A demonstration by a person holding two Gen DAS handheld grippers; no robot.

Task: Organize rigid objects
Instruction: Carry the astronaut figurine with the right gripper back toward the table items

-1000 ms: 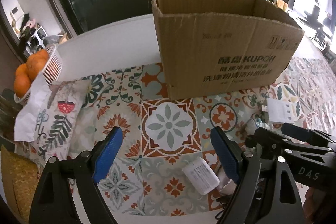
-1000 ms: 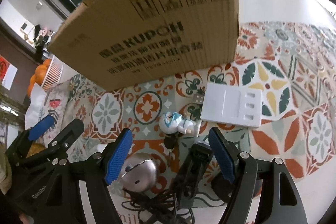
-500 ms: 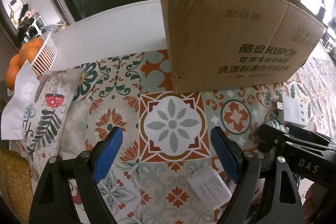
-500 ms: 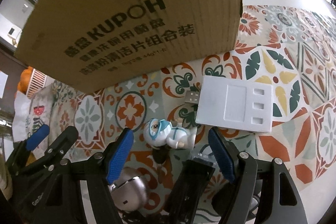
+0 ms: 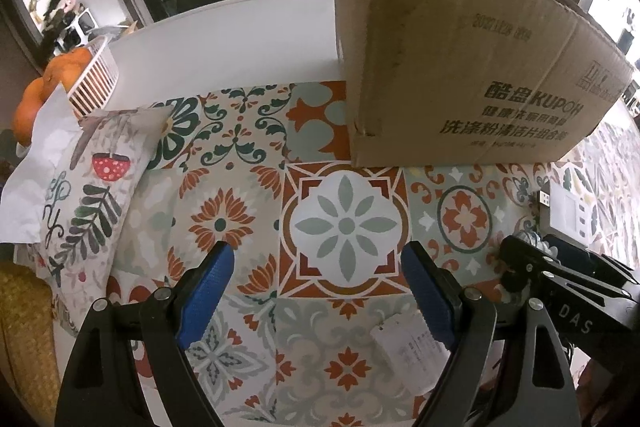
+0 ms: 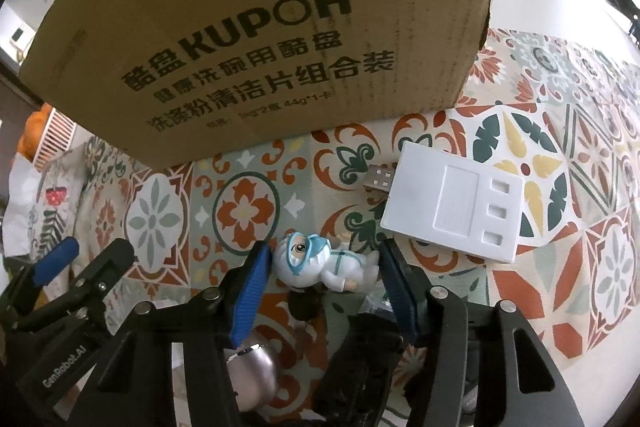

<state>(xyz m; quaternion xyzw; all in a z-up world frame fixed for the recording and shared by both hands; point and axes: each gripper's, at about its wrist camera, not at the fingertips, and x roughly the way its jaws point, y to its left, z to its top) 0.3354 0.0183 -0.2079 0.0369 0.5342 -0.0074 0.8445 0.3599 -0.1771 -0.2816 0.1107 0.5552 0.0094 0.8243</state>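
Note:
A brown cardboard box (image 5: 460, 67) (image 6: 260, 19) stands on the patterned tablecloth. A small white and teal figurine (image 6: 320, 263) lies between the open fingers of my right gripper (image 6: 324, 267), close in front of the box. A flat white USB device (image 6: 456, 207) (image 5: 572, 215) lies just to its right. A silver round object (image 6: 256, 375) and a black cabled item (image 6: 360, 359) sit under the right gripper. My left gripper (image 5: 316, 287) is open and empty over the cloth, with a small white labelled box (image 5: 408, 347) by its right finger.
A white basket of oranges (image 5: 64, 79) and a printed cushion (image 5: 88, 187) lie at the left. A woven mat (image 5: 24, 339) is at the near left. Bare white tabletop (image 5: 240, 39) runs behind the cloth. The right gripper's body (image 5: 568, 291) shows in the left wrist view.
Both grippers have moved forward and down toward the box. The figurine now sits between the right gripper's fingers; earlier it lay ahead of them.

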